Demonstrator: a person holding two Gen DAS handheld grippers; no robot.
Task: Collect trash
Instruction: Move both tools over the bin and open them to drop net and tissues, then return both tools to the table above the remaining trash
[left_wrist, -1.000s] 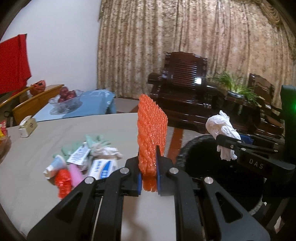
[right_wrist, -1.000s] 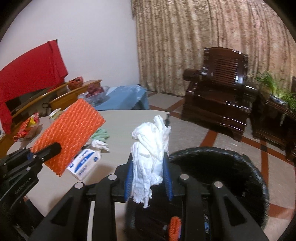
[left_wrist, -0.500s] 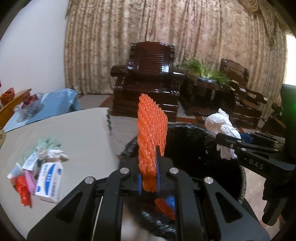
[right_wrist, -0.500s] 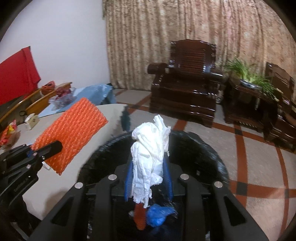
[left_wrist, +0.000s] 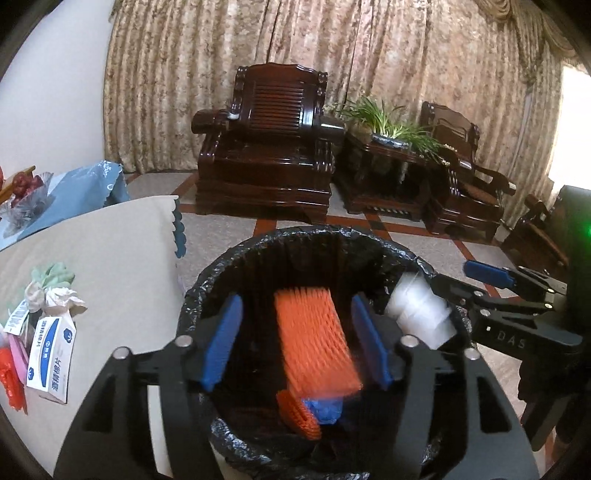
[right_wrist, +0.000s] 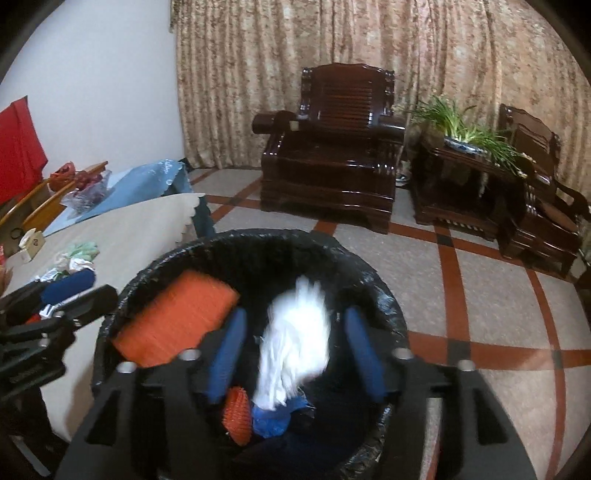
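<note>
- Trash on the desk (left_wrist: 122, 266): a white carton (left_wrist: 51, 354) at 9 o'clock.
- Left gripper (left_wrist: 295, 339): jaws just opened, apart; orange foam net (left_wrist: 314, 339) blurred between them, untouched, over the black-lined bin (left_wrist: 369, 236).
- Right gripper (right_wrist: 295, 354): jaws just opened, apart; white tissue wad (right_wrist: 295, 343) loose between them.

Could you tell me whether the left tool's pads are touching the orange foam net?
Apart. In the left wrist view the left tool has just opened; dark gaps separate both blue pads from the blurred orange foam net.
</note>
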